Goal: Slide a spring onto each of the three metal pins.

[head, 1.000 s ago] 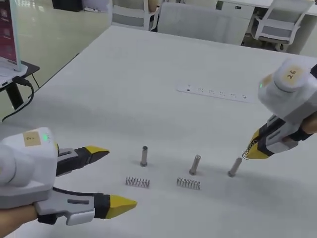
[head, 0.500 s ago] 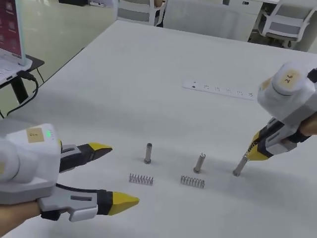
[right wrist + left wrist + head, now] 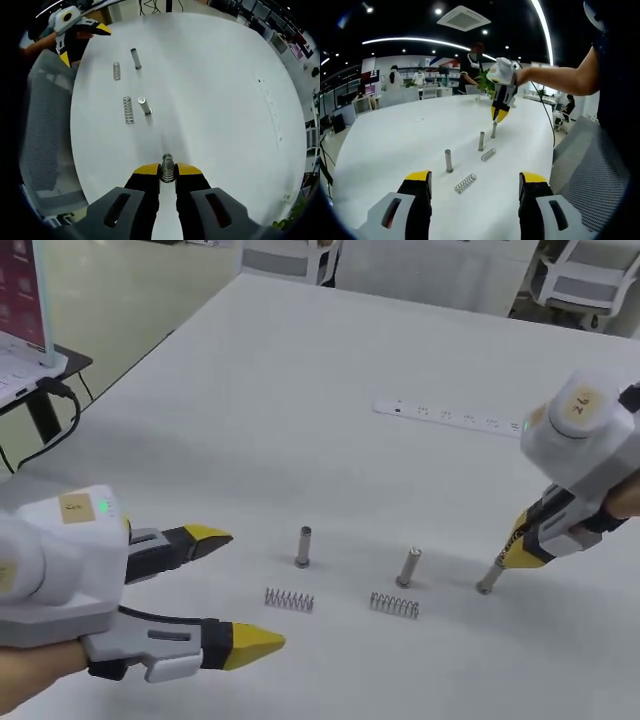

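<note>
Three metal pins stand in a row on the white table: the left pin (image 3: 304, 546), the middle pin (image 3: 410, 566) and the right pin (image 3: 489, 579). Two loose springs lie in front of them, one spring (image 3: 289, 599) on the left and another spring (image 3: 394, 605) by the middle pin. My right gripper (image 3: 519, 553) is shut on a third spring (image 3: 167, 170), held right over the top of the right pin. My left gripper (image 3: 232, 590) hovers open at the lower left with nothing between its jaws. The left gripper view has the pins (image 3: 481, 141) and the right gripper (image 3: 500, 113) ahead.
A white power strip (image 3: 450, 418) lies on the table beyond the pins. A laptop on a small stand (image 3: 20, 310) is off the table's left edge. Office chairs (image 3: 585, 280) stand at the far side. A mesh chair (image 3: 45, 125) sits by the near edge.
My right gripper with its spring has closed in on the right pin's top. The left gripper stayed about where it was. The head camera shifted slightly.
</note>
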`<state>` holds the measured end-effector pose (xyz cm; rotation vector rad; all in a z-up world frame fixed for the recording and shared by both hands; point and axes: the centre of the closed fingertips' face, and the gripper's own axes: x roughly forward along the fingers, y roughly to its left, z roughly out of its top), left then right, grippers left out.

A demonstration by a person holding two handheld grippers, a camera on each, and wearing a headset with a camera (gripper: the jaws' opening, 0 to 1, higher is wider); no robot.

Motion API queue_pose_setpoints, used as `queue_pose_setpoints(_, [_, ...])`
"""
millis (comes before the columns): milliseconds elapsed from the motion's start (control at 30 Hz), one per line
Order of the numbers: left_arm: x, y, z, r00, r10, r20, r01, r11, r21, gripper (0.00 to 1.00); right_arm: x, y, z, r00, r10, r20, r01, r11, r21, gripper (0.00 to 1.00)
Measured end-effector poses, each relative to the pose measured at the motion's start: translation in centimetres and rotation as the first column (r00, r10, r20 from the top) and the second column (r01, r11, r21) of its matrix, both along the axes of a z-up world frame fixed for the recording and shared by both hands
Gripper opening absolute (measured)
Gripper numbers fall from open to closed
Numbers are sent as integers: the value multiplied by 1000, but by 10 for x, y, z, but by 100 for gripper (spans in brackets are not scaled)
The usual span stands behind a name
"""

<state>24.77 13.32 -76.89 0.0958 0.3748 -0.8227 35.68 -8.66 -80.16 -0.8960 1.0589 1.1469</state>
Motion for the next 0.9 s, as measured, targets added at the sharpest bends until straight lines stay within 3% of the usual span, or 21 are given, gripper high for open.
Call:
queue_pose_setpoints(367, [2,-1,-1,1000,-2,-6,2,1000,2,66,-2,2,-21,1000,-5,-23,5,1000,-22,9])
queue_pose_setpoints(900, [1,-1,-2,1000,-5,-11,5,1000,5,65,-7,0,-37,999,-16,-43,15,999,-35,9])
